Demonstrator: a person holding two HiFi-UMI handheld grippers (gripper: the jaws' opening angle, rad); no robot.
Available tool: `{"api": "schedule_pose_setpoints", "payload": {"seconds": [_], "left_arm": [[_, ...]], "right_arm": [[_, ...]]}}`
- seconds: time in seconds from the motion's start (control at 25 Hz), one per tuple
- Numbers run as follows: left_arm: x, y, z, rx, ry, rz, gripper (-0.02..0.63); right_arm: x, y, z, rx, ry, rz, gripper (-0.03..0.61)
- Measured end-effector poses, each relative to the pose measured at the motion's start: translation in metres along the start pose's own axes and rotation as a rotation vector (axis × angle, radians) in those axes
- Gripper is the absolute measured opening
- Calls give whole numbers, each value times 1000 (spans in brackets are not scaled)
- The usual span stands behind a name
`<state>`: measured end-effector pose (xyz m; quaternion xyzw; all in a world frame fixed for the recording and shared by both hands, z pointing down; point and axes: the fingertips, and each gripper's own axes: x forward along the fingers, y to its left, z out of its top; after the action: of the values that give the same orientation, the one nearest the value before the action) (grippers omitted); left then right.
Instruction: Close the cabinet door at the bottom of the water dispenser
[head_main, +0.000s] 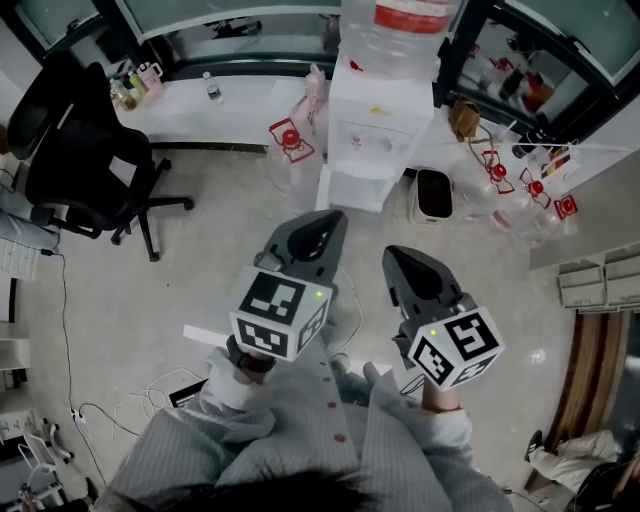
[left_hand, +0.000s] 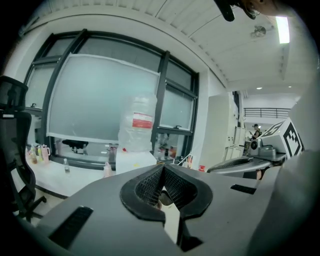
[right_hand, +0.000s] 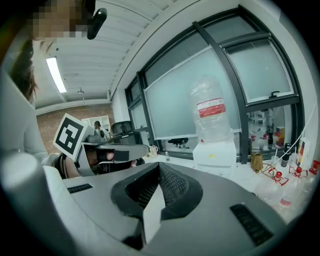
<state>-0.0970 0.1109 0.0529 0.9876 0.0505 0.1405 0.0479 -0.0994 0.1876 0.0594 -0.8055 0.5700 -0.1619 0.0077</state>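
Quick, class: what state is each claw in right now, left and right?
Left claw: closed, holding nothing.
Right claw: closed, holding nothing.

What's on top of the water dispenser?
A large clear water bottle with a red-and-white label stands on it. Its mouth is covered by the water dispenser's top.

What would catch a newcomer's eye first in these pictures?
Two grey grippers fill the middle of the head view: the left gripper and the right gripper side by side, both shut and empty, pointing toward the white water dispenser. The big clear water bottle on top of it stands out in every view, and a black office chair sits at the head view's left.
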Motion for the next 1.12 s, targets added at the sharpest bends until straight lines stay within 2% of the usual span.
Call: {"api": "schedule_pose_setpoints", "payload": {"seconds": [0.28, 0.56, 0.88, 1.12], "left_arm": [[43, 49, 15, 8, 8, 0, 11], [60, 92, 10, -6, 36, 4, 11], [80, 108, 0, -26, 75, 0, 11], [108, 115, 2, -42, 82, 31, 11]], "right_arm": [[56, -37, 22, 6, -3, -13, 14], [92, -57, 31, 28, -2, -49, 14], [109, -76, 26, 64, 13, -68, 14], [127, -104, 24, 75, 36, -33, 14]]}}
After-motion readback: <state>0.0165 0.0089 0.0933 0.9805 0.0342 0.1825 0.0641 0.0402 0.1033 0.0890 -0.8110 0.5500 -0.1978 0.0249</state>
